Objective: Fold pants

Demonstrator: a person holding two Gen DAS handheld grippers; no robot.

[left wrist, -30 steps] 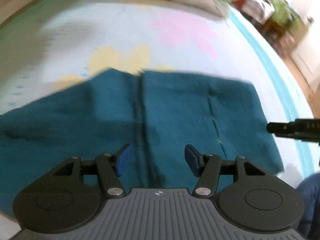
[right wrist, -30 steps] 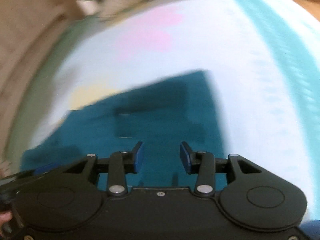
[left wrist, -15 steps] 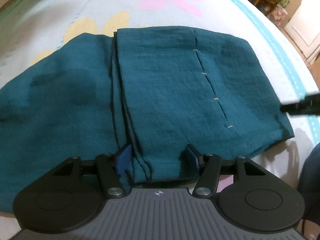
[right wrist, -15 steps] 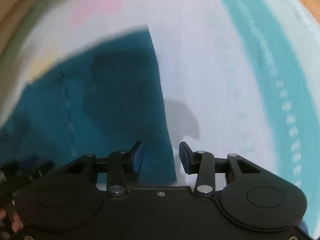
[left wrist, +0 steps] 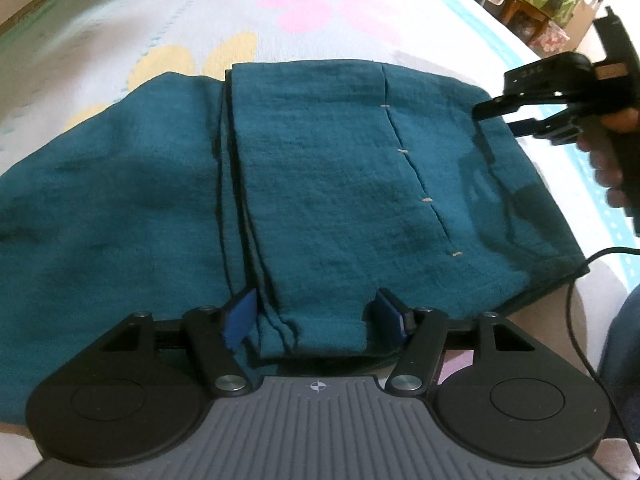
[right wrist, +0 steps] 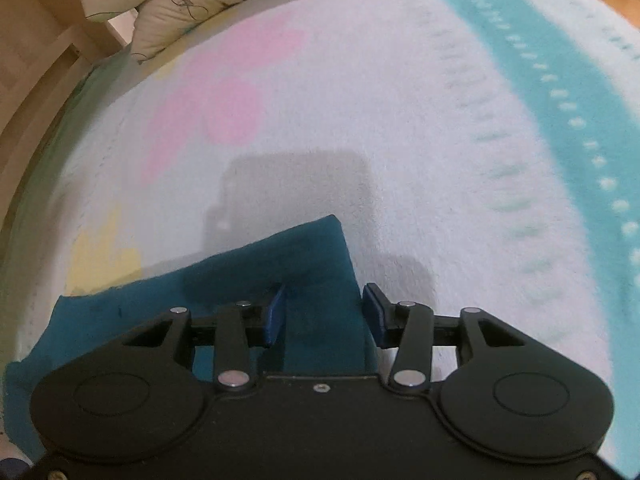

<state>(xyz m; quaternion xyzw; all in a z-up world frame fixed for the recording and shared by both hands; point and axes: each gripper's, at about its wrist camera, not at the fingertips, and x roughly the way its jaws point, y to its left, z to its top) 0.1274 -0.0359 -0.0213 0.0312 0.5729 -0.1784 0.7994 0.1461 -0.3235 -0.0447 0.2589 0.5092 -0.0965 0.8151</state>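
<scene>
The left gripper (left wrist: 316,316) has its fingers spread, straddling the near edge of the teal pants (left wrist: 328,200) where several folded layers stack, not yet pinching. The right gripper (right wrist: 324,314) also has its fingers spread, set over the far right corner of the cloth; in the left wrist view it hangs at that corner (left wrist: 496,118), and whether it touches the fabric I cannot tell. The pants lie partly folded and flat on the bed (right wrist: 400,120), on a white cover with pastel flowers. The fabric looks light, soft and crinkled, likely to sag and slide layer over layer. Best taken at edges and corners, with all layers caught together in each of the 2 pinches.
</scene>
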